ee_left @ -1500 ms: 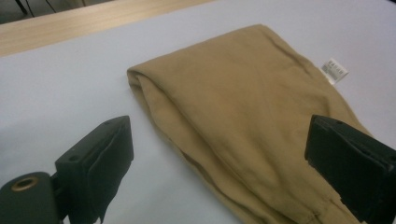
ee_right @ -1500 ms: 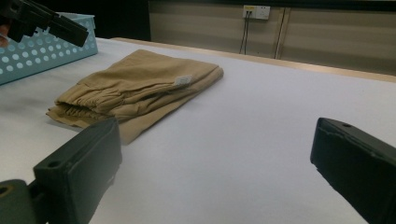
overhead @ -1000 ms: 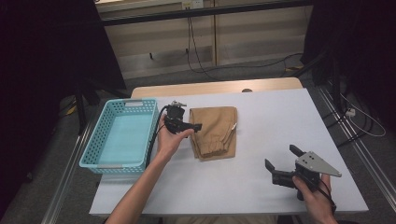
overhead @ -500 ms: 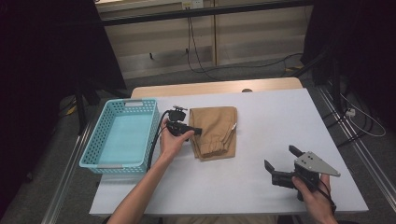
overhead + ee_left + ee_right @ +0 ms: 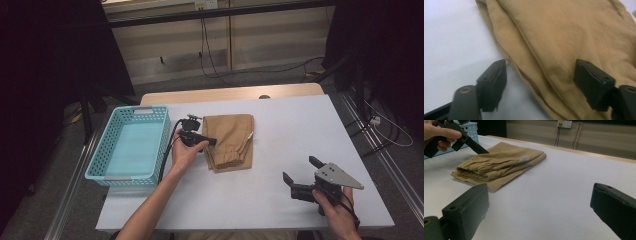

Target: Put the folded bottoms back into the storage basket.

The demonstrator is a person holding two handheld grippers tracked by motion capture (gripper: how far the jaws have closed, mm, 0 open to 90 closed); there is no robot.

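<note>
A folded tan garment [image 5: 230,140] lies flat on the white table [image 5: 300,125], just right of the basket. My left gripper [image 5: 207,142] points at its left edge. In the left gripper view [image 5: 541,62] the jaws have just been closing. They still stand apart and astride the fabric's edge [image 5: 564,45], one over the bare table and one over the cloth, neither pressing on it. My right gripper [image 5: 300,168] is held low near the table's front right corner. It is open, with nothing between its jaws [image 5: 540,187], and faces the garment [image 5: 499,165].
A light blue plastic basket [image 5: 120,178] stands at the table's left side, with nothing visible inside. A black cable trails from the left gripper along the basket's right wall. Bare white tabletop lies between the garment and the right gripper. Dark floor and cables lie beyond the far edge.
The left hand has shifted slightly down toward the garment's left edge, and its jaws look narrower. The right gripper has stayed where it was.
</note>
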